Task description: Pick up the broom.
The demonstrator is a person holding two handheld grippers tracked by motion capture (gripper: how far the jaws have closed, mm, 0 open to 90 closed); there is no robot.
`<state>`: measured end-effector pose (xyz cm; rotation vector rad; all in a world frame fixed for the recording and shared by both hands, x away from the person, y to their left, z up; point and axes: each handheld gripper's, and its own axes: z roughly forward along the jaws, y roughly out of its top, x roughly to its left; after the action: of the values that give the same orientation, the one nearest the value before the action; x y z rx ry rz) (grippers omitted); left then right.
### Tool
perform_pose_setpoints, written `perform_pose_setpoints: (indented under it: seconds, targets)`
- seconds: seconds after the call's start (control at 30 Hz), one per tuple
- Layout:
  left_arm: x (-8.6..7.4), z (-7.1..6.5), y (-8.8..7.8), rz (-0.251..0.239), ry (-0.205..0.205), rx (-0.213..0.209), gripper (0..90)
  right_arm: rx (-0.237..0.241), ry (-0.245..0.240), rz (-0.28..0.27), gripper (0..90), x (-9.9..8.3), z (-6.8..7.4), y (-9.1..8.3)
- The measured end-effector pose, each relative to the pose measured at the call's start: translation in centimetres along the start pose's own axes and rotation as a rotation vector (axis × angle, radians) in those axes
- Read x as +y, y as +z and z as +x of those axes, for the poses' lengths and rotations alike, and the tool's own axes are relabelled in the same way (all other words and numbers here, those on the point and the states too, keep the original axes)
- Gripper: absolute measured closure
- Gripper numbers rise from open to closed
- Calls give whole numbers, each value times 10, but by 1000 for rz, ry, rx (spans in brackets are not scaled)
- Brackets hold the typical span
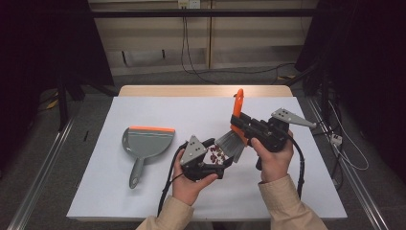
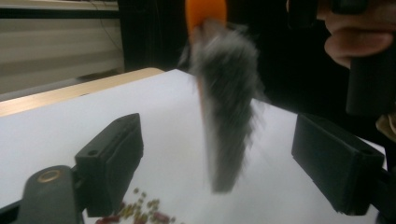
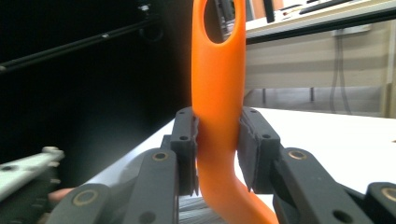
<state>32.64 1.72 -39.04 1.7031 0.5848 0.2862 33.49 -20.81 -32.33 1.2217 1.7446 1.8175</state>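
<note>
Right claw (image 3: 218, 154) clamped on orange handle of hand brush (image 1: 233, 136), handle rising between its pads, grey bristles hanging below. Left claw (image 2: 233, 163) agape, nothing gripped; brush bristles hang blurred between its jaws, touching neither pad. Scattered beans and seeds (image 2: 140, 212) on white bench (image 1: 158, 120) under left claw. Grey dustpan (image 1: 143, 146) well apart, beyond left claw's outer side.
</note>
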Motion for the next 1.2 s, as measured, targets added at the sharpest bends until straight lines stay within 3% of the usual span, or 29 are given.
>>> perform_pose_setpoints:
  seconds: [0.07,0.23,0.37,0.47,0.5,0.6,0.63,0.67,0.7,0.73,0.77,0.8,0.87,0.93,1.1,1.2]
  targets:
    - [2,-3,6,-5,1,10,230,4,-2,2,699,-1,4,3]
    - [6,-1,6,-39,-11,14,560,37,-2,11,698,-4,9,8]
    - [7,5,2,-41,-20,6,740,70,12,27,698,-7,10,11]
    - [7,8,-1,-35,-28,1,785,65,8,23,696,-8,12,11]
    - [8,11,-4,-31,-45,-15,794,84,18,18,694,-9,11,11]
    - [8,15,-8,-26,-39,-23,806,112,19,25,692,-9,9,12]
    - [8,16,-10,-28,-49,-38,813,122,2,12,686,-9,8,10]
    - [9,19,-14,-18,-41,-63,815,141,-9,13,662,-9,7,9]
    - [10,19,-15,-16,-44,-68,816,145,-33,12,596,-8,6,8]
    - [10,19,-15,-16,-44,-68,817,145,-33,12,596,-8,6,8]
    - [10,21,-18,-14,-44,-75,819,146,-70,14,454,-8,4,6]
    - [10,23,-20,-15,-43,-77,819,161,-79,17,413,-8,2,5]
    - [12,25,-24,-10,-36,-77,820,131,-127,-15,356,-9,-4,-1]
    - [12,26,-26,-6,-30,-81,820,139,-139,-27,269,-11,-12,-6]
    - [17,30,-34,1,-20,-101,820,153,-135,28,224,-27,-33,-10]
    - [17,33,-36,5,-25,-123,820,181,-130,50,224,-33,-36,-8]
